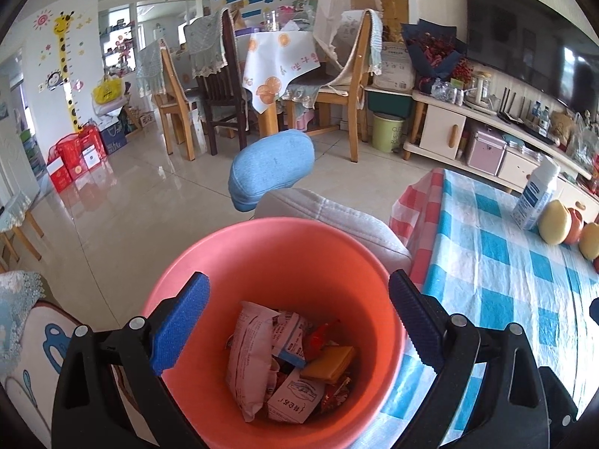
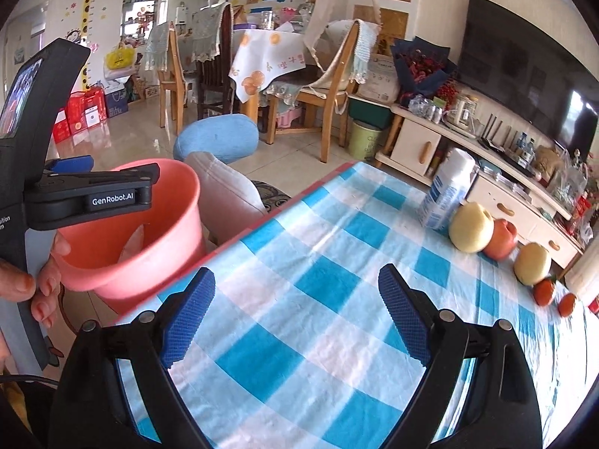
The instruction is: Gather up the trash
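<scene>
Looking along the left gripper (image 1: 297, 321), the left wrist view shows a pink plastic bin (image 1: 277, 258) between the two blue pads; the left pad appears to lie against the rim's outside, the right pad (image 1: 413, 321) beside the opposite wall, so the jaws seem closed across the bin's width, though firm contact on the right cannot be confirmed. Inside lie crumpled wrappers (image 1: 288, 363): a pale packet, a blue-printed sachet, a red foil, and a flat yellow packet. These look light, soft and crinkly, likely to slip or spring when pinched; a fold or sealed edge offers the surest hold. The bin looks thin-walled and light, apt to flex if squeezed hard; its rolled rim is the stiffest part. It hangs just off the edge of the checked tablecloth (image 1: 498, 262).

Turning to the right wrist view, the right gripper (image 2: 295, 310) stands wide with nothing between its pads, over bare blue-and-white cloth. The bin (image 2: 149, 262) appears at left, clamped at its rim by the other tool, a hand (image 2: 41, 284) gripping that handle. No wrapper shows on the cloth; at its far side stand a milk carton (image 2: 445, 194), pale and red fruit (image 2: 471, 232) and two small oranges (image 2: 544, 292), heavier, rounder, prone to roll.
</scene>
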The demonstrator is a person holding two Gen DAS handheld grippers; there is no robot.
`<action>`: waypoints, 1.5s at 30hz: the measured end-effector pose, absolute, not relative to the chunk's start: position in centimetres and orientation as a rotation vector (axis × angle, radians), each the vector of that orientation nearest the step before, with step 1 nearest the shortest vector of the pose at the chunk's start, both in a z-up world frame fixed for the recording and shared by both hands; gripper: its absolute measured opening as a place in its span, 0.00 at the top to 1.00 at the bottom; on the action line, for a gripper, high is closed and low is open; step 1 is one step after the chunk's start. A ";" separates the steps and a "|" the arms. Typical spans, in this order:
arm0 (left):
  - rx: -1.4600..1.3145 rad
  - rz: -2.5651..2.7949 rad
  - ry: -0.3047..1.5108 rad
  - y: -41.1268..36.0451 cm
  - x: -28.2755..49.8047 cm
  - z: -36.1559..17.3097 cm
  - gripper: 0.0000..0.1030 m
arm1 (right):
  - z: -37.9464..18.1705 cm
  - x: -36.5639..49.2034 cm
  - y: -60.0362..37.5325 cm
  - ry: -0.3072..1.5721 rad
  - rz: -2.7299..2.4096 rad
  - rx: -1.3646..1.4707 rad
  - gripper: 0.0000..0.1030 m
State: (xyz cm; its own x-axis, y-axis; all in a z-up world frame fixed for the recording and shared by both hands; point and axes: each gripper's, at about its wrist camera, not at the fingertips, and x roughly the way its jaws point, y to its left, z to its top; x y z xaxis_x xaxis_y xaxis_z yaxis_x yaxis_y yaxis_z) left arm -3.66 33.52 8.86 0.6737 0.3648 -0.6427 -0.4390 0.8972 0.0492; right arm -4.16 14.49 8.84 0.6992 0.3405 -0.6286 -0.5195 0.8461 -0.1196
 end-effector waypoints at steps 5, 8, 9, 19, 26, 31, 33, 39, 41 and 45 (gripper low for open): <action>-0.062 0.421 0.705 31.3 -3.6 8.8 0.08 | 8.4 -4.8 11.6 0.651 0.455 -0.277 0.13; -0.036 0.400 0.711 29.9 -3.6 8.6 0.08 | 8.2 -5.2 10.2 0.657 0.437 -0.268 0.13; -0.032 0.392 0.715 29.5 -3.6 8.5 0.08 | 8.1 -5.4 9.7 0.658 0.431 -0.267 0.13; -0.001 0.306 0.707 24.8 -3.7 8.3 0.07 | 7.7 -6.6 4.6 0.659 0.376 -0.241 0.12; 0.042 0.260 0.726 21.9 -3.6 7.9 0.08 | 7.6 -6.9 0.9 0.652 0.340 -0.193 0.12; 0.096 0.239 0.719 19.3 -3.9 7.5 0.08 | 7.7 -7.4 -1.9 0.634 0.314 -0.169 0.12; 0.123 0.232 0.706 18.0 -4.3 7.5 0.08 | 7.7 -7.5 -3.0 0.630 0.303 -0.159 0.12; 0.159 0.197 0.638 14.0 -5.5 8.1 0.08 | 8.1 -8.0 -6.3 0.608 0.260 -0.142 0.12; 0.152 0.175 0.620 12.8 -5.9 8.4 0.07 | 8.5 -8.3 -7.1 0.590 0.244 -0.151 0.12; 0.140 0.140 0.588 10.3 -6.8 8.9 0.07 | 9.1 -9.1 -8.7 0.553 0.210 -0.171 0.12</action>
State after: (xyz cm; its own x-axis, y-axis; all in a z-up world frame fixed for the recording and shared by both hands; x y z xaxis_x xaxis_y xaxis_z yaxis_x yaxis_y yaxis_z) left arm -6.82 10.34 8.89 0.8229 0.1705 -0.5419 -0.0910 0.9811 0.1705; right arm -9.08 -8.74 9.13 0.8307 0.1513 -0.5357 -0.2428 0.9645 -0.1042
